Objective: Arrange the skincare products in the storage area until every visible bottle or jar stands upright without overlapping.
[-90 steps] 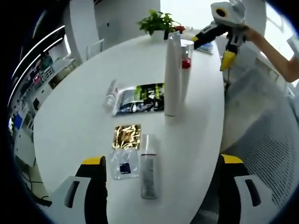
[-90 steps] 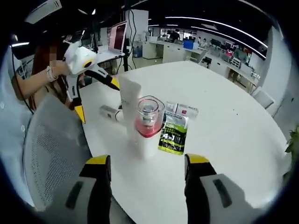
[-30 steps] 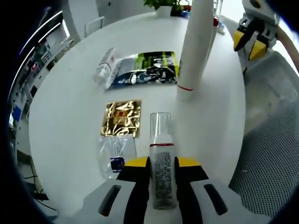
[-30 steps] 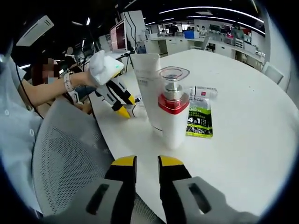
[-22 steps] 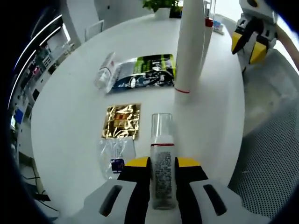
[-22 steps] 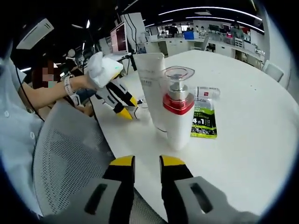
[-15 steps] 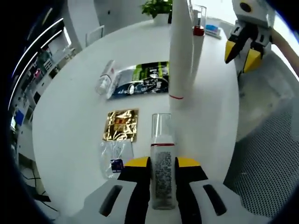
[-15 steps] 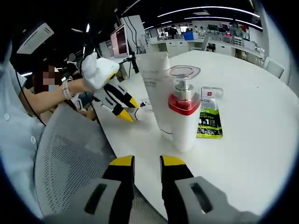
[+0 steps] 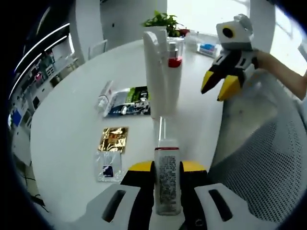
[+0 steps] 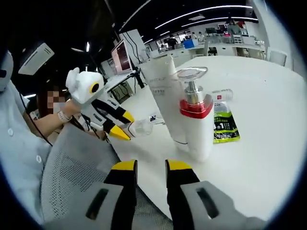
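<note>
My left gripper (image 9: 166,166) is shut on a small clear bottle (image 9: 166,184) with a printed label and clear cap. In the right gripper view that bottle (image 10: 140,128) points out sideways from the left gripper (image 10: 123,126), just over the table's near edge. A tall white tube (image 9: 155,72) and a white pump bottle (image 9: 174,72) with a red collar stand upright side by side mid-table. The tube (image 10: 165,93) and pump bottle (image 10: 196,122) are straight ahead of my right gripper (image 10: 146,168). Its jaws are close together with nothing between them.
A green sachet (image 9: 128,95), a small lying bottle (image 9: 102,96), a gold sachet (image 9: 113,139) and a clear sachet (image 9: 108,168) lie flat left of the tube. A potted plant (image 9: 165,21) stands at the far edge. A mesh chair (image 9: 268,163) adjoins the round white table (image 9: 62,124).
Three seconds ago the clear bottle lay on the table between open left jaws; they have shut on it and raised it. The right jaws have narrowed from wide apart.
</note>
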The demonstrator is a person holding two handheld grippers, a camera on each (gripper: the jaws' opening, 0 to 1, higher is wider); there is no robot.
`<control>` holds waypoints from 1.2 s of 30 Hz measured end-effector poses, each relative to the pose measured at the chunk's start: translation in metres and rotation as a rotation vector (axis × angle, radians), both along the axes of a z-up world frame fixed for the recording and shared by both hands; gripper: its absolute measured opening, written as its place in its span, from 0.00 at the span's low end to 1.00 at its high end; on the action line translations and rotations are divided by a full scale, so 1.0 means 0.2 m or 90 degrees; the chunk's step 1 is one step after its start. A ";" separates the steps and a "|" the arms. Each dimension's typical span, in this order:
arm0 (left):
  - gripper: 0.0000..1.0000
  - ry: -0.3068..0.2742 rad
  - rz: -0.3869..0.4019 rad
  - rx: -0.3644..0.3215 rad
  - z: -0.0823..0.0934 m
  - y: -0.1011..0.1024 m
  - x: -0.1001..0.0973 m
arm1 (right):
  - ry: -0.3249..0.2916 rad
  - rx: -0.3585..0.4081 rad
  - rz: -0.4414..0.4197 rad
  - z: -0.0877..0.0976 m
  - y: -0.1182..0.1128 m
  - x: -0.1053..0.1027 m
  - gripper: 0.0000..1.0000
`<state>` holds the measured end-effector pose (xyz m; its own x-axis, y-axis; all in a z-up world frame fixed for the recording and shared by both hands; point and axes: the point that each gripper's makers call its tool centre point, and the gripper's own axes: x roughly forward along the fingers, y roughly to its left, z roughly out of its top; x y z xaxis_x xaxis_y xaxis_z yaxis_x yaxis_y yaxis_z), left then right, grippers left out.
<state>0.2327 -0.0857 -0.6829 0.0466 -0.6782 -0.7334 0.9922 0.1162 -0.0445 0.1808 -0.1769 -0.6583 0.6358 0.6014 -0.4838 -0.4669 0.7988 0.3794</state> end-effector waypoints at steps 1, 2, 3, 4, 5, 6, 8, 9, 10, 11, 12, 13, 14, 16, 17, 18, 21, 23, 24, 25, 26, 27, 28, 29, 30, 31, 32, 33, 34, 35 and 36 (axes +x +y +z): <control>0.15 0.006 0.001 -0.007 0.01 0.00 -0.01 | -0.001 0.012 -0.001 0.01 0.01 0.00 0.25; 0.15 0.006 0.002 -0.014 0.03 -0.01 -0.02 | -0.007 0.031 -0.008 0.02 0.03 0.00 0.26; 0.15 0.010 -0.001 -0.024 0.04 -0.02 -0.04 | -0.007 0.039 -0.008 0.02 0.03 0.00 0.26; 0.15 0.018 -0.001 -0.034 0.05 -0.03 -0.05 | -0.012 0.057 -0.007 0.02 0.05 0.00 0.26; 0.15 0.031 0.004 -0.050 0.07 -0.05 -0.06 | -0.020 0.072 -0.017 0.04 0.06 0.01 0.26; 0.15 0.049 0.007 -0.059 0.08 -0.05 -0.08 | -0.035 0.097 -0.017 0.06 0.07 0.02 0.26; 0.15 0.068 0.008 -0.075 0.09 -0.07 -0.09 | -0.032 0.106 -0.014 0.07 0.07 0.01 0.28; 0.15 0.064 0.006 -0.078 0.09 -0.08 -0.09 | -0.051 0.113 -0.019 0.10 0.06 0.03 0.28; 0.15 0.070 0.006 -0.080 0.09 -0.09 -0.09 | -0.046 0.136 -0.019 0.11 0.07 0.03 0.28; 0.15 0.078 0.003 -0.091 0.11 -0.10 -0.10 | -0.044 0.148 -0.018 0.12 0.07 0.03 0.29; 0.15 0.081 0.002 -0.102 0.13 -0.12 -0.11 | -0.055 0.149 -0.023 0.13 0.06 0.04 0.30; 0.15 0.087 0.001 -0.114 0.15 -0.13 -0.12 | -0.058 0.154 -0.021 0.14 0.07 0.04 0.30; 0.15 0.096 0.000 -0.125 0.17 -0.15 -0.13 | -0.060 0.165 -0.018 0.15 0.08 0.04 0.32; 0.15 0.110 -0.005 -0.150 0.20 -0.18 -0.15 | -0.069 0.188 -0.009 0.18 0.10 0.04 0.35; 0.15 0.116 -0.008 -0.158 0.22 -0.19 -0.16 | -0.080 0.201 -0.001 0.20 0.12 0.04 0.36; 0.15 0.118 -0.011 -0.164 0.23 -0.20 -0.17 | -0.080 0.207 0.000 0.21 0.12 0.04 0.36; 0.15 0.124 -0.021 -0.179 0.25 -0.23 -0.20 | -0.084 0.210 -0.001 0.21 0.12 0.04 0.37; 0.15 0.135 -0.031 -0.194 0.27 -0.25 -0.22 | -0.086 0.215 0.000 0.22 0.12 0.04 0.35; 0.15 0.141 -0.032 -0.199 0.28 -0.26 -0.22 | -0.093 0.223 -0.004 0.24 0.12 0.05 0.34; 0.15 0.142 -0.033 -0.203 0.28 -0.26 -0.23 | -0.099 0.230 -0.003 0.25 0.12 0.05 0.35; 0.15 0.146 -0.041 -0.209 0.29 -0.27 -0.24 | -0.109 0.248 -0.006 0.28 0.11 0.05 0.35; 0.15 0.144 -0.053 -0.216 0.30 -0.28 -0.25 | -0.122 0.256 -0.009 0.30 0.11 0.06 0.35; 0.15 0.139 -0.069 -0.229 0.32 -0.29 -0.26 | -0.137 0.271 -0.010 0.33 0.10 0.06 0.35; 0.15 0.162 -0.061 -0.231 0.32 -0.29 -0.27 | -0.140 0.283 -0.014 0.35 0.10 0.06 0.34; 0.15 0.162 -0.063 -0.237 0.33 -0.29 -0.27 | -0.141 0.291 -0.015 0.36 0.09 0.06 0.33; 0.15 0.159 -0.061 -0.247 0.34 -0.30 -0.27 | -0.140 0.291 -0.015 0.35 0.09 0.06 0.32; 0.15 0.166 -0.057 -0.251 0.34 -0.30 -0.27 | -0.140 0.291 -0.015 0.35 0.09 0.06 0.30; 0.15 0.167 -0.058 -0.257 0.35 -0.30 -0.27 | -0.140 0.293 -0.015 0.36 0.10 0.06 0.30; 0.15 0.171 -0.057 -0.263 0.36 -0.31 -0.27 | -0.140 0.296 -0.014 0.36 0.10 0.06 0.29; 0.15 0.171 -0.060 -0.262 0.36 -0.31 -0.28 | -0.141 0.301 -0.012 0.37 0.10 0.06 0.28; 0.15 0.168 -0.063 -0.263 0.36 -0.31 -0.28 | -0.142 0.309 -0.012 0.37 0.10 0.06 0.28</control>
<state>0.1771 -0.1482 -0.6106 -0.1835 -0.9064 -0.3804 0.9465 -0.0584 -0.3174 0.1929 -0.1562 -0.5835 0.7039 0.7102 -0.0041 -0.5664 0.5648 0.6001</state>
